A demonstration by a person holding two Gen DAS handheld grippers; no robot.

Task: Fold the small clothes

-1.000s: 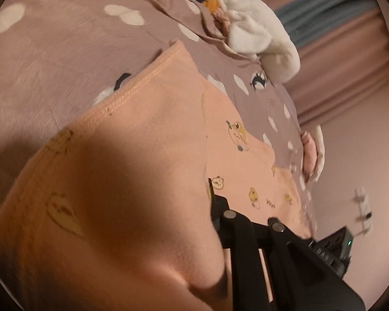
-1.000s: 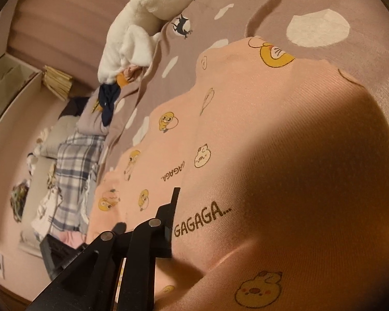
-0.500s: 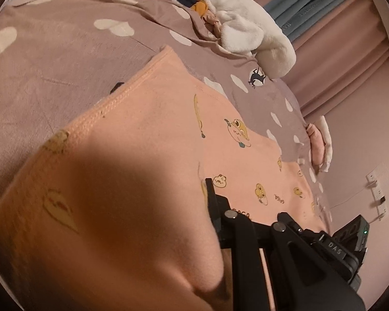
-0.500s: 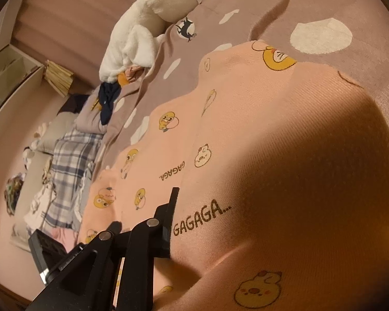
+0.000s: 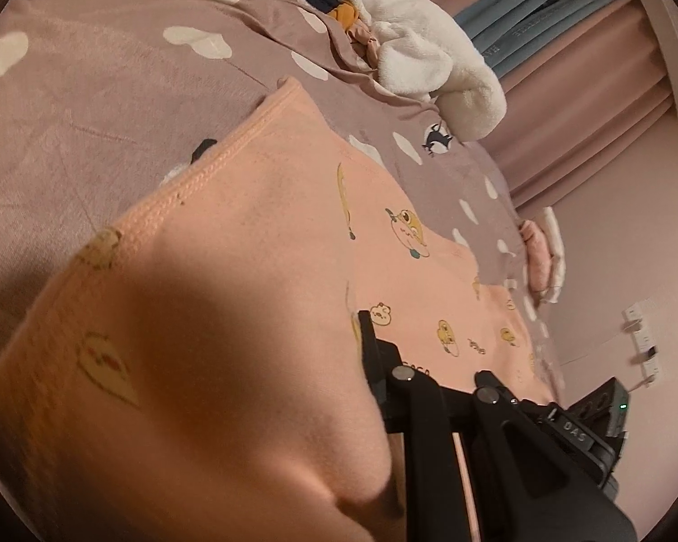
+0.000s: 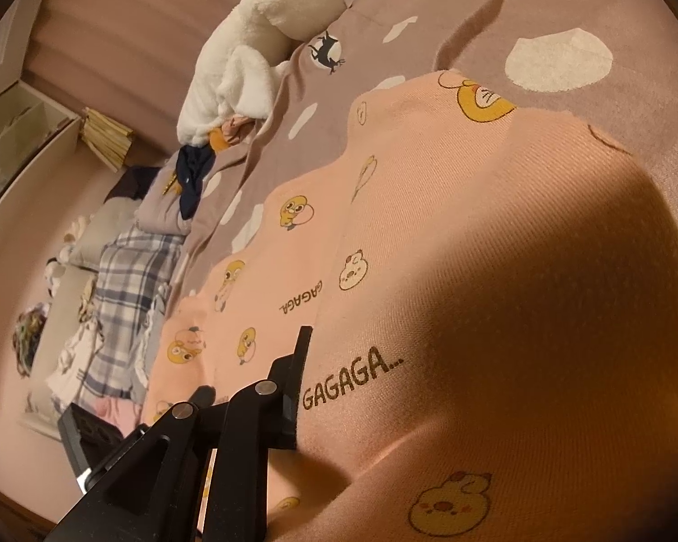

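We count one peach garment (image 5: 257, 271), two grippers. Left gripper (image 5: 375, 361) clamped on garment edge, lower center of frame; right gripper (image 6: 294, 388) pinching other edge, lower left. Second finger of each hidden under cloth. Garment spread on mauve spotted bedspread (image 5: 90, 104), white plush (image 6: 257, 45) upper left, pink curtain (image 5: 587, 104) behind.

"GAGAGA..." on peach garment (image 6: 429, 235)
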